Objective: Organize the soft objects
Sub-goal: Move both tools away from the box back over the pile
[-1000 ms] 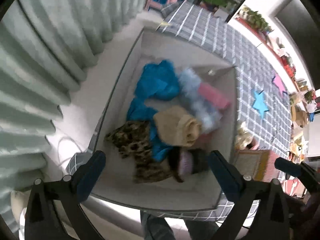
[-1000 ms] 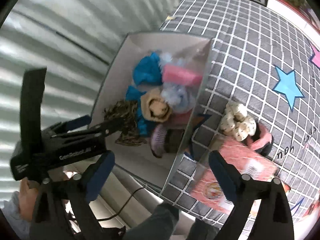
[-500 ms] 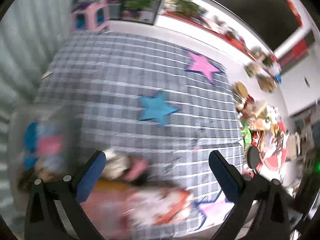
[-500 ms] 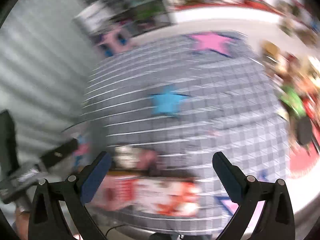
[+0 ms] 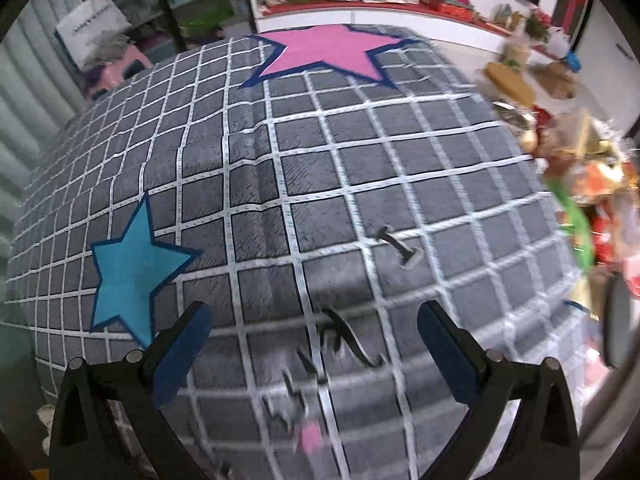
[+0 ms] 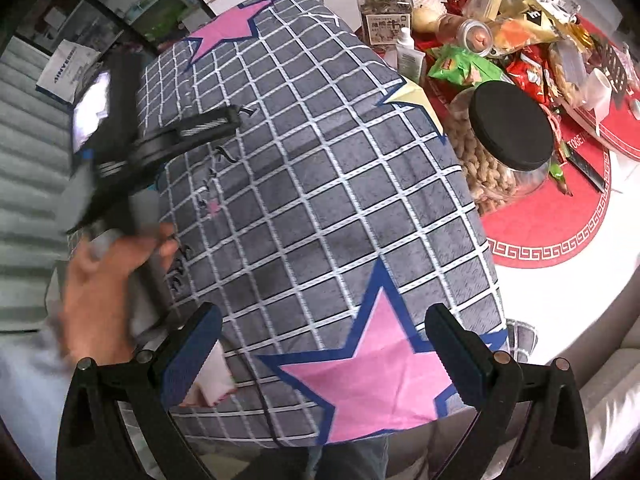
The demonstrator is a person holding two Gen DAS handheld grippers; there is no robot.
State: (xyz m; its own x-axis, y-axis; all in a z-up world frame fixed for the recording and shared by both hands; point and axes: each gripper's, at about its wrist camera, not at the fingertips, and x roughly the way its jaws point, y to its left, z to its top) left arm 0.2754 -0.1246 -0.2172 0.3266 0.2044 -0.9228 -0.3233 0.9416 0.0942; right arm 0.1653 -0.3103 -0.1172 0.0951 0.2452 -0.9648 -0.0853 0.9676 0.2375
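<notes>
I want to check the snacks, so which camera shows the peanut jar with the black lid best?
The right wrist view: the peanut jar sits sharp and whole beside the checked cloth. The left wrist view shows only a dark blurred edge at far right, possibly its lid.

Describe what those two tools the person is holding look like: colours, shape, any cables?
Each tool is a black plastic frame with two fingers that end in dark blue ribbed pads, with round silver bolts at the joints. The left tool and right tool match. The person's bare left hand grips a black handle. A thin black cable trails below.
</notes>
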